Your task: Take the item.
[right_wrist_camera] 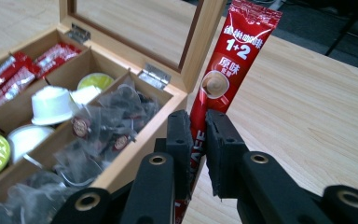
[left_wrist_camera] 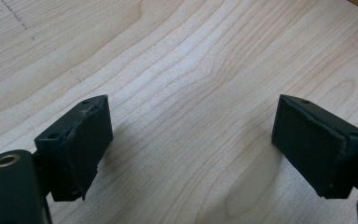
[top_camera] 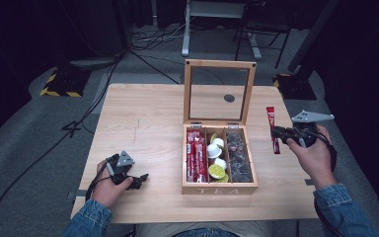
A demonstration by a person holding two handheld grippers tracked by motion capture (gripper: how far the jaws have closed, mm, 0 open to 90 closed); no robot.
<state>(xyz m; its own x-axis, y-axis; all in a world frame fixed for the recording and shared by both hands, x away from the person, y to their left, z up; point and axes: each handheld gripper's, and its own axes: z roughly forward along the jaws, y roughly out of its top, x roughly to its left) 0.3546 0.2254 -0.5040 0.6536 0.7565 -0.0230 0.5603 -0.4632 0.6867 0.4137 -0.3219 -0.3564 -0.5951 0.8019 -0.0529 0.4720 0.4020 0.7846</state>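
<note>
Right gripper view has the best look at it: a red coffee stick sachet [right_wrist_camera: 233,65] pinched low down between the right gripper [right_wrist_camera: 198,140] jaws, most of its length poking up toward the top middle of the frame. I'd guess it's super light, thin glossy foil with powder inside, so kinda floppy and slick. Holding it near the bottom end like that, the top could wobble or the whole thing could slip or swing. Grabbing closer to the middle would probably tame it, and squeezing too hard might crinkle or burst the seam.

From the high view the sachet [top_camera: 273,131] sits right of centre, lifted off the counter [top_camera: 143,118] just beside the open wooden tea box [top_camera: 219,185]. More red sticks [top_camera: 195,155] fill its left compartment, little creamer cups [top_camera: 216,153] the middle, dark tea bags [top_camera: 239,155] the right.

Lower left, the left gripper [top_camera: 137,180] rests on the counter, jaws spread wide apart with nothing between them.
</note>
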